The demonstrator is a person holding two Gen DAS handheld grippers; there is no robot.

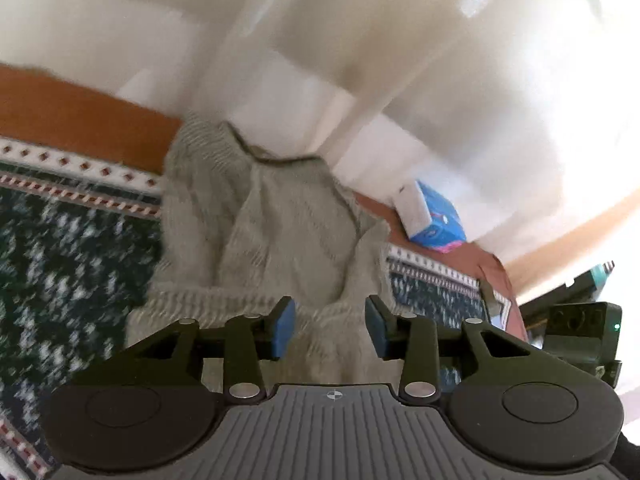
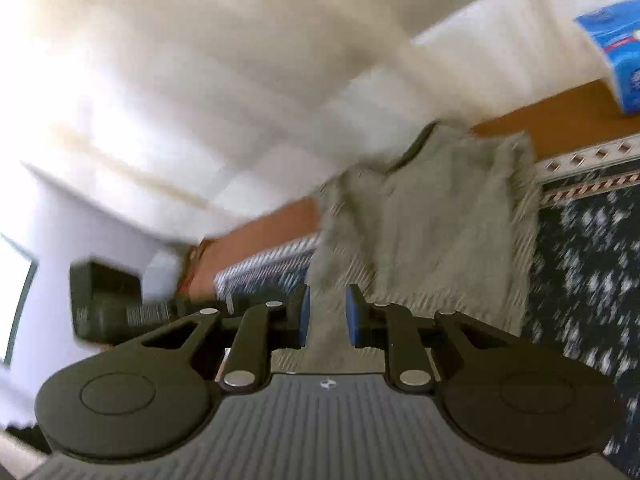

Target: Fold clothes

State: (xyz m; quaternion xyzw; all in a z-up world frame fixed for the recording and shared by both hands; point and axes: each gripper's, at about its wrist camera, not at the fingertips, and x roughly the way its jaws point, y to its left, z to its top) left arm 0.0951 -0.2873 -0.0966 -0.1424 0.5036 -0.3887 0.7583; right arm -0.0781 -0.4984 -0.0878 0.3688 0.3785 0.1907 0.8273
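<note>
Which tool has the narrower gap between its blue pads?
The right tool: its pads close tightly on a strip of the grey sweater. On the left tool the gap is clearly wider, with sweater in it.

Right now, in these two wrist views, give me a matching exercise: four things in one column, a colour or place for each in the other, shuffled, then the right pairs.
Things:
1. sweater
2. rug
3. box
4. floor

Descriptions:
A. blue and white, lying on the bare floor by the wall
B. orange-brown strip along the wall
C. pale grey-green knit, between the tongs
D. dark with white flecks and a patterned border

Pairs: 1-C, 2-D, 3-A, 4-B
</note>
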